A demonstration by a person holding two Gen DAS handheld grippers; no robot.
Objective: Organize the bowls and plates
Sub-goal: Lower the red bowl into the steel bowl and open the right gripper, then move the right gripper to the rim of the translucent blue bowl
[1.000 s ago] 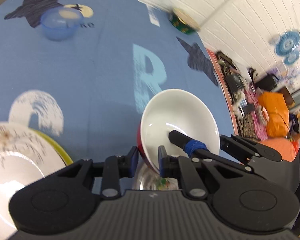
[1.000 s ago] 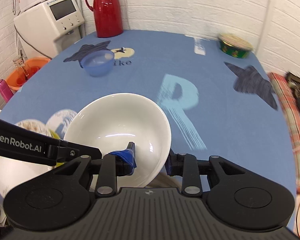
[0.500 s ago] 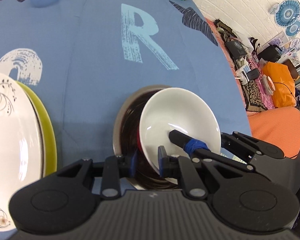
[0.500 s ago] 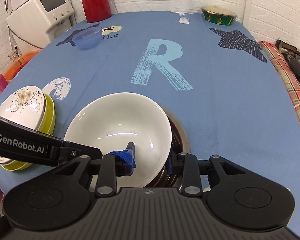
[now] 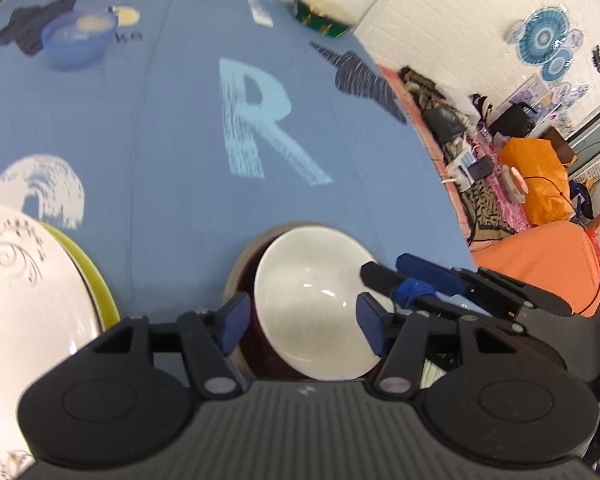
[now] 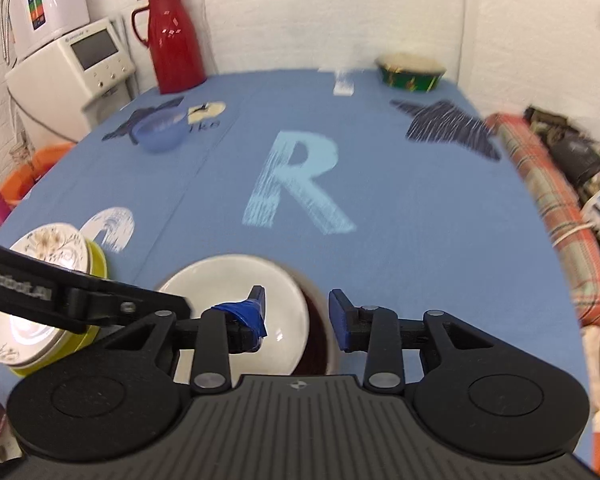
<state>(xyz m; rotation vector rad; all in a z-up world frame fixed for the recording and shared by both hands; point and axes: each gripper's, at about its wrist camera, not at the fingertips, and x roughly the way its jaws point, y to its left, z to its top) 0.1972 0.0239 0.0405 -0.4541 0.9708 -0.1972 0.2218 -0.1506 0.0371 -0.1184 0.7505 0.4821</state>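
- White bowl point(image 5: 312, 312): lower centre of the left wrist view, now seated inside the dark-lined larger bowl point(image 5: 246, 280) on the table; half a second back, clamped at the rim by both grippers and held tilted above it. Released, nested, slightly off-centre toward the right wall of the outer bowl.
- Same white bowl point(image 6: 236, 300) in the right wrist view: lower centre, dark interior of the larger bowl point(image 6: 316, 320) exposed at its right.
- Left gripper point(image 5: 300, 324): jaws spread wide, one either side of the white bowl, gripping nothing; previously closed on the rim.
- Right gripper point(image 6: 296, 312): jaws likewise apart, straddling the bowls' right rims, no contact evident; previously pinching that rim.
- Meaning for the task: this bowl-stacking step judged complete; both tools free for the next item.
- Plate stack point(image 5: 32, 276): lower left, white floral plate on a yellow-green one, apparently already gathered.
- Blue bowl point(image 6: 160, 132): upper left of the right wrist view, alone, well apart; judged a likely remaining item.
- Green patterned bowl point(image 6: 412, 72): top right, at the far table edge.
- Blue tablecloth point(image 6: 420, 208): printed "R" at centre.
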